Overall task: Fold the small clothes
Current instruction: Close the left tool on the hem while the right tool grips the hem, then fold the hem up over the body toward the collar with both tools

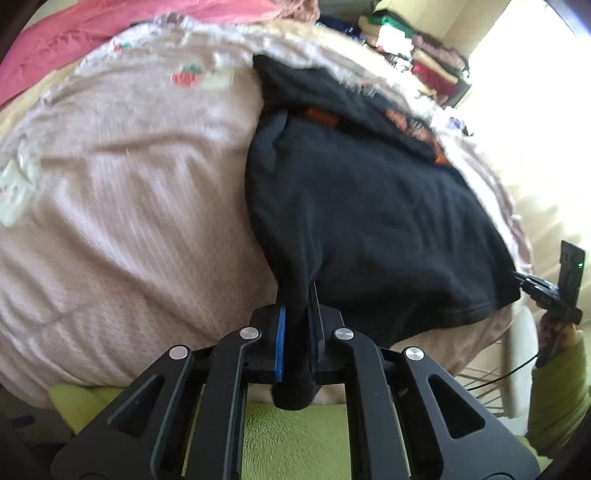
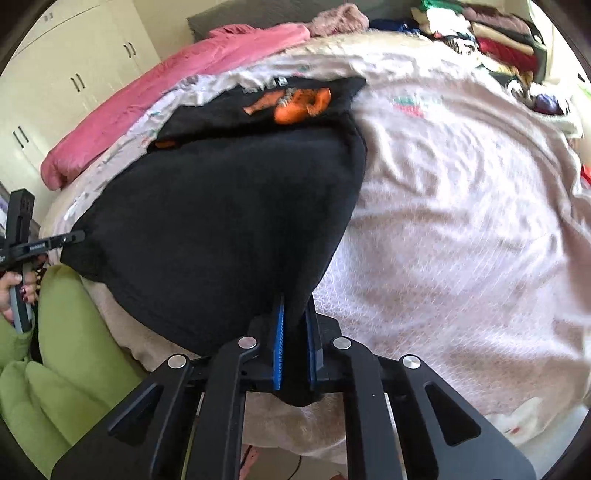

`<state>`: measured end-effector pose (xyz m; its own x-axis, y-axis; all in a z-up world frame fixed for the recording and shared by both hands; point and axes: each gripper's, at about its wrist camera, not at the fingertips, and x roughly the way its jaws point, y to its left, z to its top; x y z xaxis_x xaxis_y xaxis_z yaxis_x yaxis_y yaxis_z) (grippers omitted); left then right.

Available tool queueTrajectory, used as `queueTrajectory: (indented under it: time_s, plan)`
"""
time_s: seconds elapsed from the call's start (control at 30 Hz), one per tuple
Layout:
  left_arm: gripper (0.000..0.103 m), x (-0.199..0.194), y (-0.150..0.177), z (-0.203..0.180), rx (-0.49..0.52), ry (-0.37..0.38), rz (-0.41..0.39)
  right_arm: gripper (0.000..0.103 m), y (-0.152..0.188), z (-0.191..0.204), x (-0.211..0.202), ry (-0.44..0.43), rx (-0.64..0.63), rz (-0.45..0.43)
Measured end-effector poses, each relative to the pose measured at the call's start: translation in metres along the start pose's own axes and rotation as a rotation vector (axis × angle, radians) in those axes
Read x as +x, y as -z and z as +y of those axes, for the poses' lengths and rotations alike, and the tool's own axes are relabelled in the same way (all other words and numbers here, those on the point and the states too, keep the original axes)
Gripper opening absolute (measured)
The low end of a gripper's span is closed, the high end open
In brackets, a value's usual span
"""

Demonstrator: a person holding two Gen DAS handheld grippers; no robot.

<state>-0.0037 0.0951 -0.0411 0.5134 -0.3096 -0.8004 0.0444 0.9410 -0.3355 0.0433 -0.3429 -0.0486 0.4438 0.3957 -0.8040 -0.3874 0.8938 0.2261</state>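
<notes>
A small black T-shirt [image 1: 369, 206] with an orange print lies on a pale pink bedspread [image 1: 129, 192]. Its near part is folded over the far part, so the print [image 2: 299, 103] shows only at the far end. My left gripper [image 1: 297, 314] is shut on the shirt's near left corner. My right gripper [image 2: 295, 317] is shut on the shirt's [image 2: 229, 206] near right corner. Each gripper also shows at the edge of the other's view: the right one [image 1: 532, 288] and the left one [image 2: 70, 236], both at the shirt's hem.
A pink quilt [image 2: 166, 85] lies along the far side of the bed. Stacks of folded clothes [image 2: 491, 33] stand at the far right. White cupboards [image 2: 66, 70] are at the left. The person's green sleeves [image 2: 77, 350] are near the bed's front edge.
</notes>
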Motion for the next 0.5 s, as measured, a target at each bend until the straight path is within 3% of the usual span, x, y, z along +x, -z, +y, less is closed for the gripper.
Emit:
queueTrajectory:
  time_s: [0.23, 0.5]
  plan:
    - [0.003, -0.032, -0.036, -0.003, -0.001, 0.047, -0.103, 0.009, -0.03, -0.009, -0.034, -0.116, 0.069, -0.188]
    - [0.003, -0.038, -0.081, 0.004, -0.067, 0.053, -0.176, 0.009, -0.084, -0.022, -0.039, -0.101, 0.077, -0.299]
